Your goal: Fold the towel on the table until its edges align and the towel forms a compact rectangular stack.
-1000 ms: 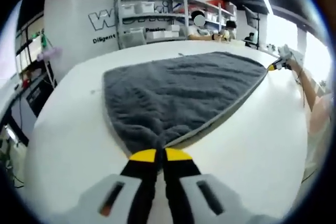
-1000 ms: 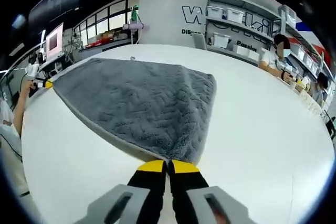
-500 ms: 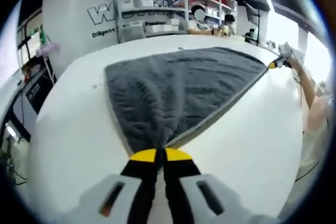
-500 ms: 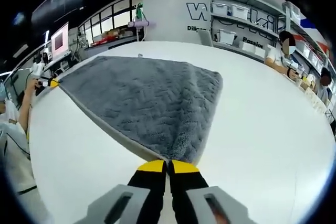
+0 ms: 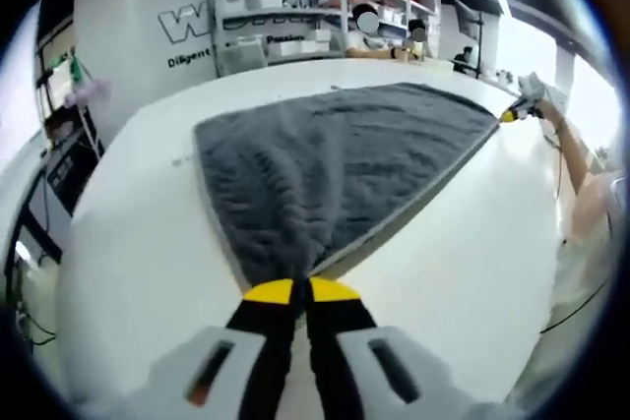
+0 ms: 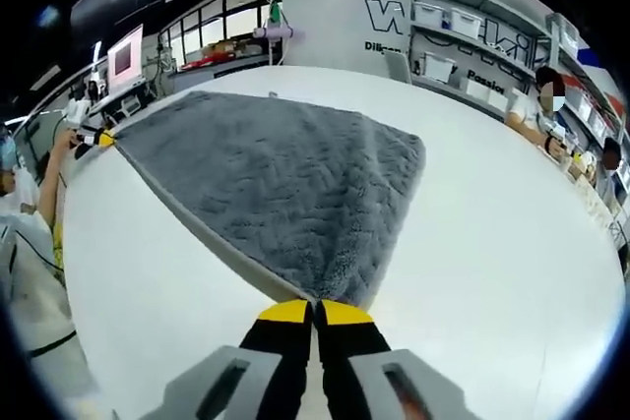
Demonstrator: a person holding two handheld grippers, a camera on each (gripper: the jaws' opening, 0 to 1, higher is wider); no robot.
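Observation:
A grey towel with a pale hem is spread over the white table. My left gripper is shut on the towel's near corner, which lifts into a ridge running away from the jaws. The right gripper shows far right in the left gripper view, pinching the opposite near corner. In the right gripper view the towel fans out from my right gripper, shut on that corner. The left gripper appears small at far left, held by a person's hand.
Shelves with white bins stand beyond the table, and people sit at a far bench. A monitor and desks stand off to the left in the right gripper view. The person's sleeve shows at the right edge.
Both grippers keep their grip on the corners. The towel's near edge has been pulled tauter and a lengthwise ridge has risen near the left gripper; both views have shifted slightly.

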